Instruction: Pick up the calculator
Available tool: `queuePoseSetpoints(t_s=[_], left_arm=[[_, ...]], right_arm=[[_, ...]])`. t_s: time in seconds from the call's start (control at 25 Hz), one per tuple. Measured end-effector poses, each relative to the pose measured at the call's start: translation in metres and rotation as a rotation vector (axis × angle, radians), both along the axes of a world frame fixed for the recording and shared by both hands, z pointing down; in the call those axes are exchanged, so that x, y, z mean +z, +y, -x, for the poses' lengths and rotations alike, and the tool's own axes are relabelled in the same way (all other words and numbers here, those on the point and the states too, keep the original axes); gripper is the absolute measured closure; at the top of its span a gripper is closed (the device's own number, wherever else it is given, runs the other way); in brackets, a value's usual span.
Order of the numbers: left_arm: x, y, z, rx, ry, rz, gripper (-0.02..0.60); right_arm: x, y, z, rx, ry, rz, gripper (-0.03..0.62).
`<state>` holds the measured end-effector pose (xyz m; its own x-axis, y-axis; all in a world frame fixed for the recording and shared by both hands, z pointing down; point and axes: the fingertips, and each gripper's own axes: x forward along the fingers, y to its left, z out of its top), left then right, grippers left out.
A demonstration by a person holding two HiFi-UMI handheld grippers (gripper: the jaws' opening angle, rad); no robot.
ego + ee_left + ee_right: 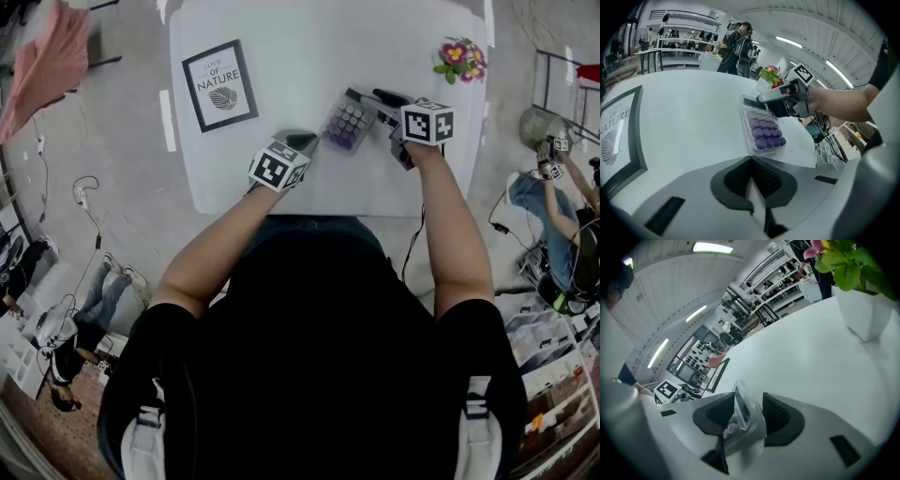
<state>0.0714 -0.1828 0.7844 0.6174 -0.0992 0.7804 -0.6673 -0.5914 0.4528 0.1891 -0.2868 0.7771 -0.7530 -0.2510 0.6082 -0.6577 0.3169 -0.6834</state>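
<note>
The calculator point(349, 122), clear-cased with purple keys, lies flat on the white table point(309, 56). My right gripper point(373, 97) is at its far right end. In the right gripper view the calculator point(746, 411) fills the space between the pads of the right gripper point(749, 408), which touch it on both sides. My left gripper point(305, 139) rests just left of the calculator's near end, shut and empty. In the left gripper view the left gripper point(751, 161) has its pads pressed together, and the calculator point(764, 130) lies beyond them with the right gripper point(764, 97) at its far end.
A framed "Love of Nature" print point(219, 85) lies at the table's left. A small pot of flowers point(459, 58) stands at the back right corner, close to the right gripper's far side point(862, 291). A person point(553, 206) sits on the floor to the right.
</note>
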Motion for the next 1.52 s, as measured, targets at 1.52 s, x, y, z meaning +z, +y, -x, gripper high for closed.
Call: queuePoseSetpoints(t_s=[1.52], left_arm=[[0.002,0.003,-0.005,0.104,0.025,0.000,0.565]], right_arm=[[-0.006,0.017,0.015,0.182,-0.275,0.277,0.485]])
